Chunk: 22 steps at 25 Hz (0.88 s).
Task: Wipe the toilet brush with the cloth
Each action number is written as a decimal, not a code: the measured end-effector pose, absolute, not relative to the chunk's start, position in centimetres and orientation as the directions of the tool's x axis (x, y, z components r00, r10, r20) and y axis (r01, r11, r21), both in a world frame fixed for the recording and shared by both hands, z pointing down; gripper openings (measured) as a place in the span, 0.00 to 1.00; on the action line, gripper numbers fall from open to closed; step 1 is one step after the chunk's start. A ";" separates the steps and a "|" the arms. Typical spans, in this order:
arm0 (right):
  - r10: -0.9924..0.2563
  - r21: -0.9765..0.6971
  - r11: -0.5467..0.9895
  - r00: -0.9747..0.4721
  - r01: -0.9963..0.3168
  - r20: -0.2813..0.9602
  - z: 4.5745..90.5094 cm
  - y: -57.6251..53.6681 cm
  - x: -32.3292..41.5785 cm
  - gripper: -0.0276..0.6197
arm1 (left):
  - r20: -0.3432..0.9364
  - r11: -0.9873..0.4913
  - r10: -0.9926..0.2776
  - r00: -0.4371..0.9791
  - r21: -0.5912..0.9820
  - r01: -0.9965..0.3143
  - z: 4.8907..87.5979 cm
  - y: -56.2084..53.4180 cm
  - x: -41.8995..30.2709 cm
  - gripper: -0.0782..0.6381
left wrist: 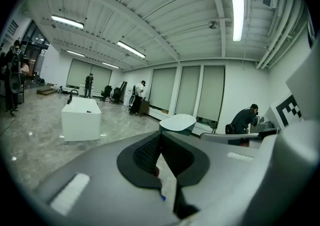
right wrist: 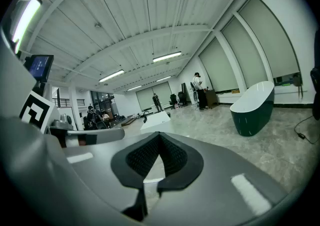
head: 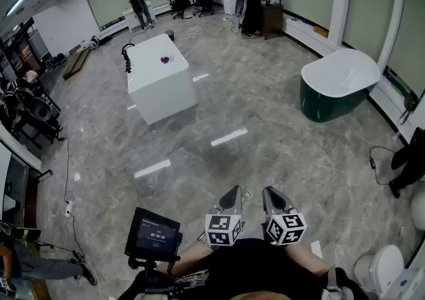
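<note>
Both grippers are pointing forward, just beside each other and low over the person's lap. The left gripper (head: 232,192) is clenched with nothing between its jaws, and the right gripper (head: 270,194) is clenched and empty likewise. Bare grey marble floor (head: 265,113) is stretching out ahead of them. Well apart across it, a white worktop (head: 156,86) is carrying a black tap (head: 126,54) and a small purple thing (head: 164,60), too small to tell whether it is the cloth. The toilet brush is not showing clearly enough to place. A dark green bathtub (head: 335,83) is standing to the right, a toilet (head: 380,269) is sitting near the right gripper's side, and a screen on a stand (head: 154,233) is standing just left of the left gripper.
</note>
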State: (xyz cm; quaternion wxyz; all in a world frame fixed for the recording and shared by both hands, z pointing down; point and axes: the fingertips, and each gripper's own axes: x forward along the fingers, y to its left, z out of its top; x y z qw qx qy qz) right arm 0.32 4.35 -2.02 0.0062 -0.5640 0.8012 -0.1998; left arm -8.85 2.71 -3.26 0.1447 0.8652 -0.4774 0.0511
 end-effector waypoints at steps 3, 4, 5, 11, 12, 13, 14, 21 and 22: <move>-0.908 -0.320 0.282 -0.359 -0.905 0.215 -2.0 4.3 0.5 0.05 | 0.227 -0.502 -0.811 0.539 0.201 -0.841 -3.4 2.7 -8.9 0.11; -0.909 -0.318 0.282 -0.359 -0.905 0.214 -2.0 4.3 0.5 0.05 | 0.228 -0.502 -0.811 0.538 0.201 -0.841 -3.4 2.7 -8.9 0.12; -0.909 -0.317 0.283 -0.359 -0.905 0.213 -2.0 4.3 0.6 0.05 | 0.229 -0.501 -0.811 0.538 0.201 -0.842 -3.3 2.7 -8.9 0.11; -0.909 -0.315 0.283 -0.358 -0.906 0.212 -2.2 4.2 0.5 0.05 | 0.228 -0.502 -0.812 0.538 0.199 -0.842 -3.5 2.6 -8.9 0.12; -0.909 -0.314 0.284 -0.358 -0.906 0.213 -2.2 4.2 0.4 0.05 | 0.228 -0.502 -0.812 0.538 0.199 -0.842 -3.5 2.6 -8.9 0.11; -0.909 -0.313 0.285 -0.359 -0.906 0.213 -2.3 4.2 0.4 0.05 | 0.229 -0.501 -0.812 0.538 0.200 -0.842 -3.5 2.6 -8.9 0.12; -0.909 -0.313 0.285 -0.359 -0.906 0.213 -2.2 4.2 0.4 0.05 | 0.229 -0.501 -0.812 0.537 0.201 -0.842 -3.5 2.6 -8.9 0.12; -0.913 -0.329 0.268 -0.347 -0.906 0.214 -1.8 4.2 0.8 0.05 | 0.233 -0.498 -0.811 0.537 0.210 -0.842 -3.1 2.7 -8.9 0.12; -0.913 -0.330 0.266 -0.346 -0.906 0.215 -1.7 4.2 0.9 0.05 | 0.232 -0.497 -0.811 0.538 0.213 -0.841 -2.9 2.7 -8.9 0.11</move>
